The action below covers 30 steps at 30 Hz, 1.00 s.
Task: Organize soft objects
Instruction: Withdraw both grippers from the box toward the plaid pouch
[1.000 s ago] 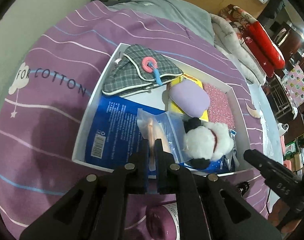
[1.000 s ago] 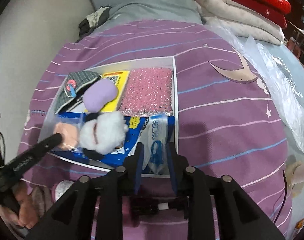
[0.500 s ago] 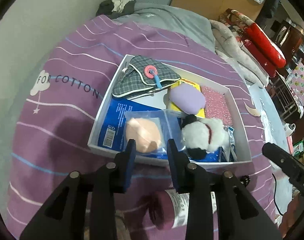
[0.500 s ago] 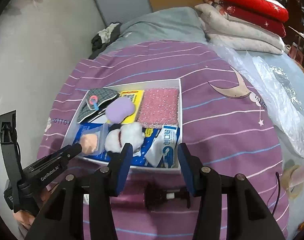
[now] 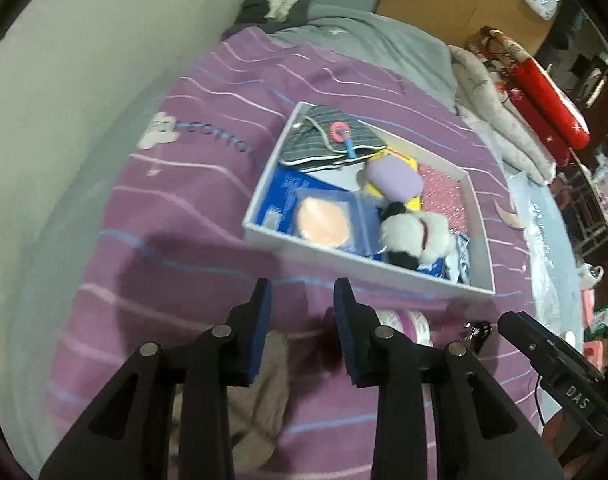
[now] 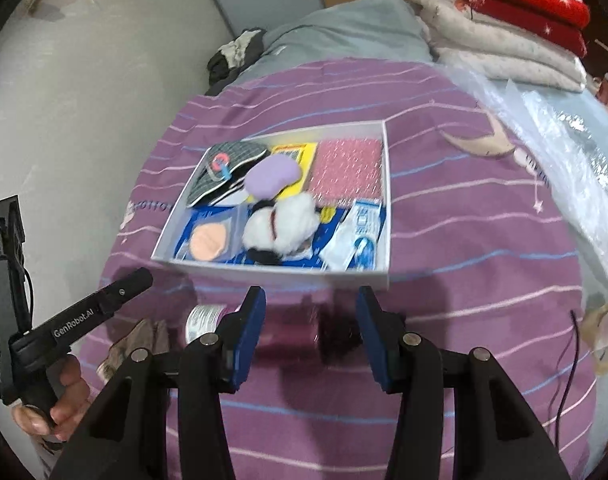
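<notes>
A white box on the purple bedspread holds a bagged peach puff, a black-and-white plush, a lilac pad, a plaid pouch, a pink glitter pad and a white-blue packet. My left gripper is open and empty, pulled back before the box. My right gripper is open and empty, also short of the box.
A maroon bottle lies on the bedspread between the grippers and the box. Beige cloth lies under the left gripper. Folded quilts and a plastic sheet sit to the right. A wall runs along the left.
Both grippers let go of their packets in the box, opened, and drew back and up from the box. The puff bag and the white-blue packet now lie in the box.
</notes>
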{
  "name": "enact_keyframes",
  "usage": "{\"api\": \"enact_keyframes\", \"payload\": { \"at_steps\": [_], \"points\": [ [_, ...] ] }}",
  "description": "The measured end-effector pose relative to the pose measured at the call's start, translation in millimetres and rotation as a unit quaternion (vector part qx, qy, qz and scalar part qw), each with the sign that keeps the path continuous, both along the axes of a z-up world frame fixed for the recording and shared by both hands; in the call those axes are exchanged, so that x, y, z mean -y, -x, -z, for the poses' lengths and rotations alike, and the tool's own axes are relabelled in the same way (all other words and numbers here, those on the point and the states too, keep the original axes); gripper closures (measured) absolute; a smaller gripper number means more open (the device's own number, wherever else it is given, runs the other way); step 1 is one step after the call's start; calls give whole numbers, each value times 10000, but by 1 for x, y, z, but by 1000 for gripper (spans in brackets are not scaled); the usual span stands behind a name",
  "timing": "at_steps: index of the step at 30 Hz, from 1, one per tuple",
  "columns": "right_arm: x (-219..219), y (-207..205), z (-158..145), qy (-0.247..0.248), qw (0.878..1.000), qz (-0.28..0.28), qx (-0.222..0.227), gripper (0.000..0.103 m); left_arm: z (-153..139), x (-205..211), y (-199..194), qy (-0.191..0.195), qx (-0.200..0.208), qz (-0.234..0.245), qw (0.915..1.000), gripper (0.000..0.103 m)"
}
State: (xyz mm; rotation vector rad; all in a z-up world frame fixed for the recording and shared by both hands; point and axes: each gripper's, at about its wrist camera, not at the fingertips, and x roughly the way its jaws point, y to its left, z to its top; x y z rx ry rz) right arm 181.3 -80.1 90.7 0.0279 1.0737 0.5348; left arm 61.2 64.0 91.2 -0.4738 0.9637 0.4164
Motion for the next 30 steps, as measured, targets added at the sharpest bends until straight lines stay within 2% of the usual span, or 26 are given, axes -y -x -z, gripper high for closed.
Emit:
{"api": "enact_keyframes", "payload": {
  "at_steps": [6,10,13,18,30],
  "points": [
    [6,5,13,-43,9995,30,-316,56,-9,5,14,12,-170,-218,9996,66],
    [6,5,19,-145,9987,-6,-497,56,-3,13,10,-69,-421,-42,9991,65],
    [-1,7,22,-237,9973,-180,-668,56,6,17,5,59,-668,236,9975,65],
    [-15,13,24,-282,9957,-449,-758,56,8,18,5,34,-872,358,9955,65],
    [-23,18,20,-280,9956,-514,-733,56,-19,15,19,-27,-535,362,9979,65]
  ]
}}
